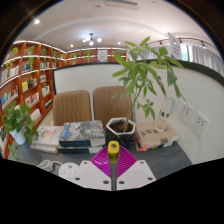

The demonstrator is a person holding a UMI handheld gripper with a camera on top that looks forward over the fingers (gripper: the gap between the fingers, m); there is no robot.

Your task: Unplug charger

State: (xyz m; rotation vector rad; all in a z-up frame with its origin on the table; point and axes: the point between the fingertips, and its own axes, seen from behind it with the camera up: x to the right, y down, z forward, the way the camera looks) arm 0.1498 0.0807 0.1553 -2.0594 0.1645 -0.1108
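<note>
My gripper point(113, 152) is shut. Its two magenta pads point(103, 160) close in a V on a small yellow charger point(113, 147), which stands upright at the fingertips and is held clear of the dark table point(170, 160). White wall outlets point(197, 121) sit on the partition wall beyond the fingers, to the right. No cable on the charger shows.
A tall potted plant point(122, 127) stands just beyond the fingers, with a cardboard box point(156, 133) to its right. Stacked books point(72, 134) lie to the left. Two brown chairs point(90, 104) stand behind the table, and bookshelves point(26, 88) and a small plant point(16, 121) are at the far left.
</note>
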